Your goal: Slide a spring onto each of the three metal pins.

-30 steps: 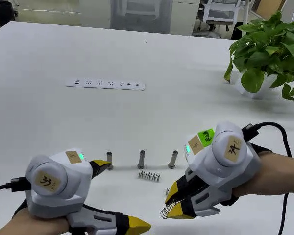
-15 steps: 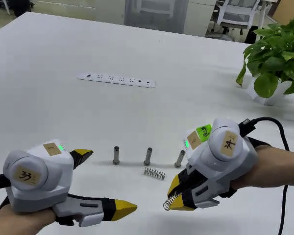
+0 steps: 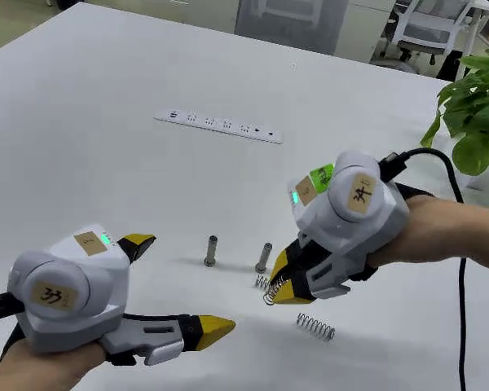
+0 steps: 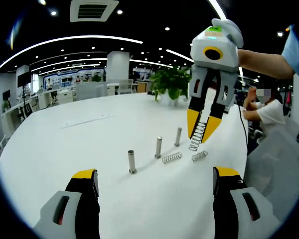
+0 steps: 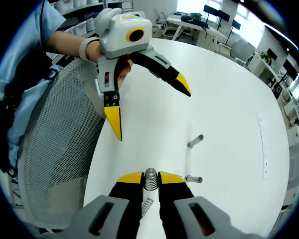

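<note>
White desk carries three short upright metal pins in a row, with two small steel coil springs lying loose just beside them. The yellow-tipped right gripper hangs over the end of the row nearest the potted green plant. Its jaws pinch a third steel coil spring, which dangles between the tips, off the desk and near the end pin. The left gripper sits by the other end of the row, jaws spread wide and holding nothing. A white power strip lies farther back.
</note>
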Demonstrator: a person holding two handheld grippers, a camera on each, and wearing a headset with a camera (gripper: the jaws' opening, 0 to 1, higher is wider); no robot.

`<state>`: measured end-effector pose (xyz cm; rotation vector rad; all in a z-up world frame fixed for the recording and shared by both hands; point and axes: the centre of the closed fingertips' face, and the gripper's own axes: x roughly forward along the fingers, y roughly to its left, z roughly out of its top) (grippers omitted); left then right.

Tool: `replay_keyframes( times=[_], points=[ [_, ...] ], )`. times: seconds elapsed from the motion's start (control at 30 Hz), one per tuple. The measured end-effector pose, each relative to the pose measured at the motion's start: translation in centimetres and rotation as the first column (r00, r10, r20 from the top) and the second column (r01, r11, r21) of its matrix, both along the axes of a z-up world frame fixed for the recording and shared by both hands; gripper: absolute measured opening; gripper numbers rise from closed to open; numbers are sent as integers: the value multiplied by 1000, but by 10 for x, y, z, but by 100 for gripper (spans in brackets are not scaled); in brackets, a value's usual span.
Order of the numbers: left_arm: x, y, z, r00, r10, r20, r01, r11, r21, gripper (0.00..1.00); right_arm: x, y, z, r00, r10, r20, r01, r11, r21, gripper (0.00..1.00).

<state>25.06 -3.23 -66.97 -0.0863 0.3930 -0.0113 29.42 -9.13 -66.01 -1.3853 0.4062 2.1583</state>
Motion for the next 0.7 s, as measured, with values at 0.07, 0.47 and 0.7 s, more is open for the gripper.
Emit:
replay_keyframes(
  times=[0.07, 0.47, 0.7],
  points=[
    [-1, 0, -1, 1000, 1, 0, -1, 1000, -10, 97, 1, 12, 3, 1000, 17, 14, -17, 1000, 8, 12],
    [-3, -3, -5, 1000, 3, -14, -3, 1000, -20, 97, 6, 62, 13, 989, 117, 89, -120, 992, 29, 12],
    [-3, -7, -6, 1000, -9, -21, 9, 1000, -16, 97, 6, 79, 6, 975, 176, 138, -179, 984, 12, 12]
  ],
)
